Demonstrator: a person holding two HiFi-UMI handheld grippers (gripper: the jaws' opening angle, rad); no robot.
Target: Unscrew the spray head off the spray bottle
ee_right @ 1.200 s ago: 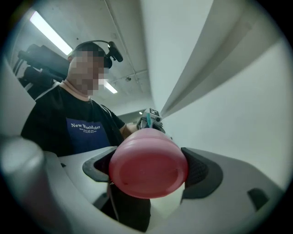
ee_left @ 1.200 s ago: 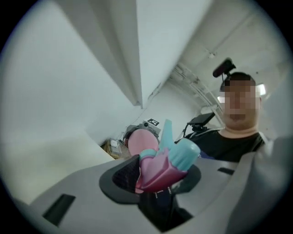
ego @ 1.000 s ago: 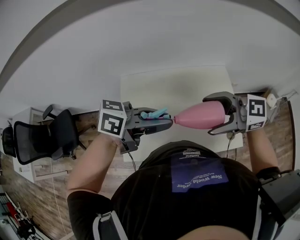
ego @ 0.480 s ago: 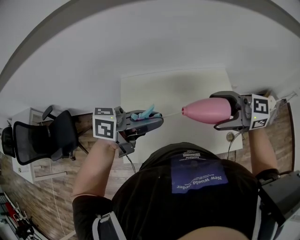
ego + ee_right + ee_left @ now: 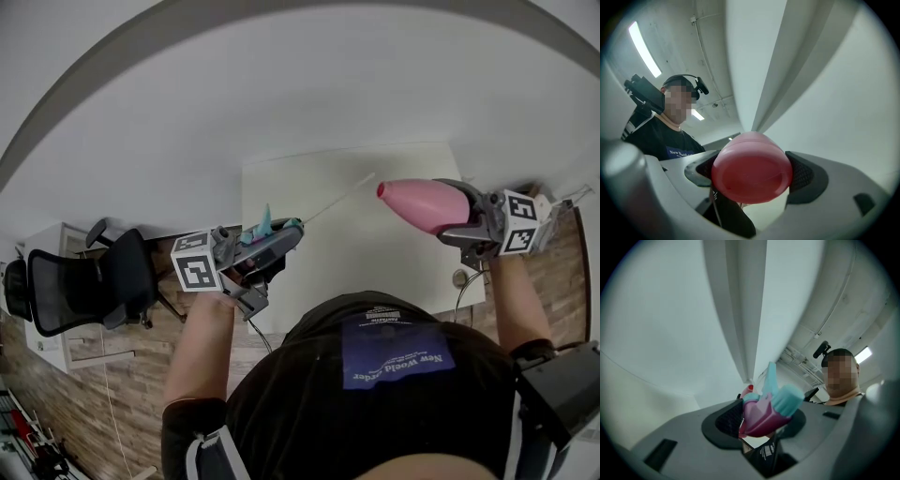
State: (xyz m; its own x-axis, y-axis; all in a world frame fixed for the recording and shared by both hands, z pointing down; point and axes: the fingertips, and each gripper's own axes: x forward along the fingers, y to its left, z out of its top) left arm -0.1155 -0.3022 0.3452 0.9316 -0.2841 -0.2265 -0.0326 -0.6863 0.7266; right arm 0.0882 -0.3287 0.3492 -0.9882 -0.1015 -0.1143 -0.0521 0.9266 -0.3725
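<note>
My left gripper (image 5: pixel 281 234) is shut on the detached spray head (image 5: pixel 261 228), a pink and light-blue trigger piece (image 5: pixel 771 408). Its thin clear dip tube (image 5: pixel 337 199) slants up to the right, and its tip ends close to the bottle's neck. The pink spray bottle (image 5: pixel 422 203) lies on its side in the air with its bare neck pointing left. My right gripper (image 5: pixel 457 212) is shut on its body. In the right gripper view the bottle's round base (image 5: pixel 752 168) sits clamped between the black pads (image 5: pixel 802 172). Both grippers hang above the white table (image 5: pixel 375 262).
A black office chair (image 5: pixel 84 281) stands on the wood floor at the left, beside a white cabinet (image 5: pixel 47 234). The person's dark-shirted torso (image 5: pixel 394 394) fills the lower middle of the head view. A cable hangs off the table's right edge (image 5: pixel 457 281).
The spray head has come off the bottle. My left gripper carried it left and down, drawing the dip tube out, while my right gripper lifted the bottle slightly up and away.
</note>
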